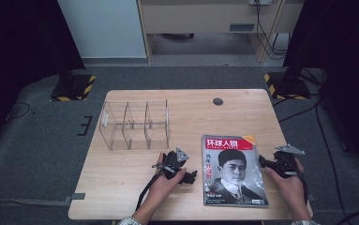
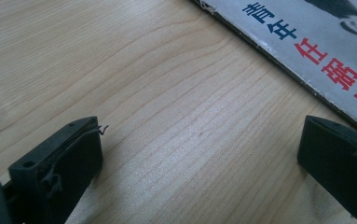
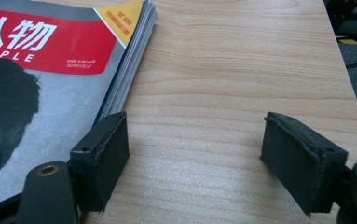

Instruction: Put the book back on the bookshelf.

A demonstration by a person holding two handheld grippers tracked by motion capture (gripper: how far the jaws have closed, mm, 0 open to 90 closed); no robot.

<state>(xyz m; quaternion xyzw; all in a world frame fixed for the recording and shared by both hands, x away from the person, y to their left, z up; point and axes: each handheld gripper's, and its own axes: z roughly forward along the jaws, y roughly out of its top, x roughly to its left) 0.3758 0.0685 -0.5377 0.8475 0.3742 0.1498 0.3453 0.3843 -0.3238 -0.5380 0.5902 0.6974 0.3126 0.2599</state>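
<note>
My left tongs (image 1: pixel 190 176) sit low in the middle of the high view, on the bare wood just beside the left edge of the magazine (image 1: pixel 233 169). In the left gripper view their jaws stand spread wide with nothing between them but wood grain; the magazine (image 2: pixel 316 51) crosses the upper right corner of that frame, its worn edge running diagonally, and the right-hand jaw sits right at that edge. I cannot tell whether it touches the cover.

My right tongs (image 1: pixel 264 162) are at the right of the high view, at the magazine's right edge, about halfway down it. In the right gripper view they are spread too, gripping nothing: the left-hand jaw stands at the stacked page edges of the magazine (image 3: pixel 50 70), which fills the upper left of that frame with its red title band and yellow corner, while the other jaw stands over bare tabletop (image 3: pixel 223 70).

The magazine lies flat, cover up, in the lower right part of the tabletop (image 1: pixel 135 197), between my two hands. A clear plastic organizer (image 1: pixel 135 124) with three compartments stands toward the upper left of the tabletop, well apart from the magazine.
</note>
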